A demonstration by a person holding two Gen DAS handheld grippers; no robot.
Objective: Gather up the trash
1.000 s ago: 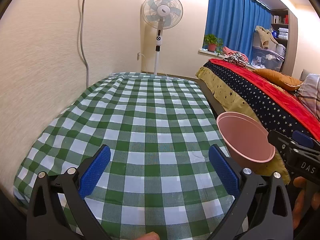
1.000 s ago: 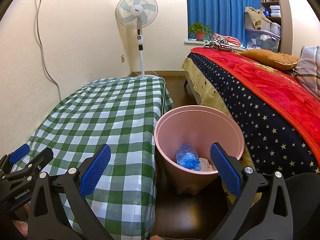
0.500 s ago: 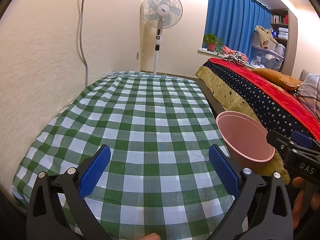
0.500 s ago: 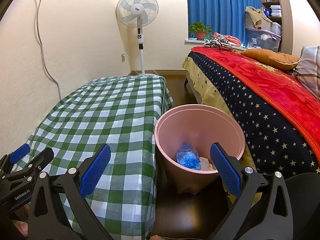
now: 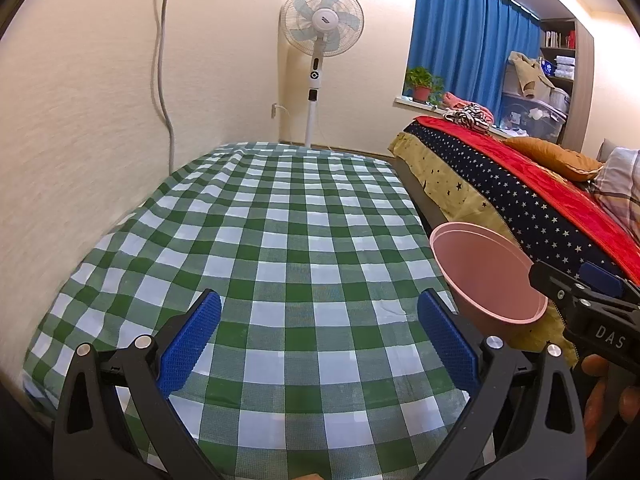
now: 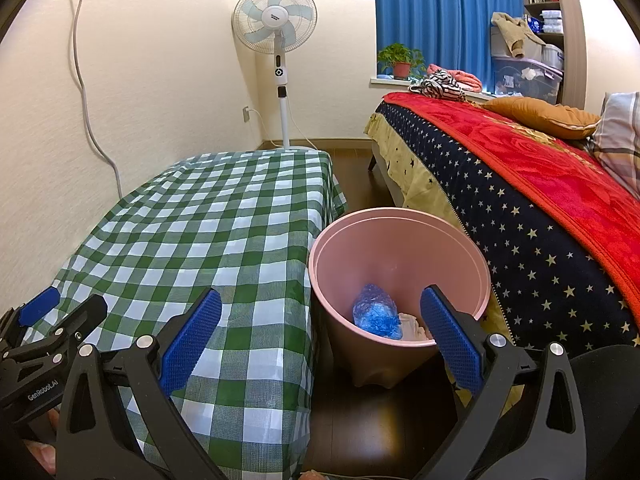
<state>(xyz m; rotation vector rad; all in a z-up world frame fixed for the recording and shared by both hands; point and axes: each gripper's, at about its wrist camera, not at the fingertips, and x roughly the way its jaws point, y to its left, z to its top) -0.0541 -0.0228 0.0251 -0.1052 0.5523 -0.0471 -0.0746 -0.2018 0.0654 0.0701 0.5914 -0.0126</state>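
Left gripper (image 5: 318,340): held above the near end of the table (image 5: 280,240), which is covered in a green-and-white checked cloth. Jaws spread wide, blue pads well apart, nothing between them. The checked surface ahead of it carries no visible loose items.

Right gripper (image 6: 320,336): held off the table's right edge, looking down across the near right corner and the pink bin (image 6: 400,240). Jaws likewise wide open, gripping nothing. The right-hand pad appears in front of the bin's near rim; contact cannot be determined.

Pink bin: stands upright on the dark floor (image 6: 380,420), just beside the table's right edge, between the table and the bed (image 6: 520,200). Inside, at the bottom, lie a crumpled blue plastic piece (image 6: 376,312) and a white crumpled item (image 6: 412,326), touching each other. From the left wrist view only the bin's upper rim and inner wall show (image 5: 486,276); the contents are hidden there.

Surroundings: a standing fan (image 6: 276,28) at the far end of the table against the wall; blue curtains (image 6: 436,16) and a potted plant (image 6: 400,60) at the window sill; an orange cushion (image 6: 540,114) on the red blanket.
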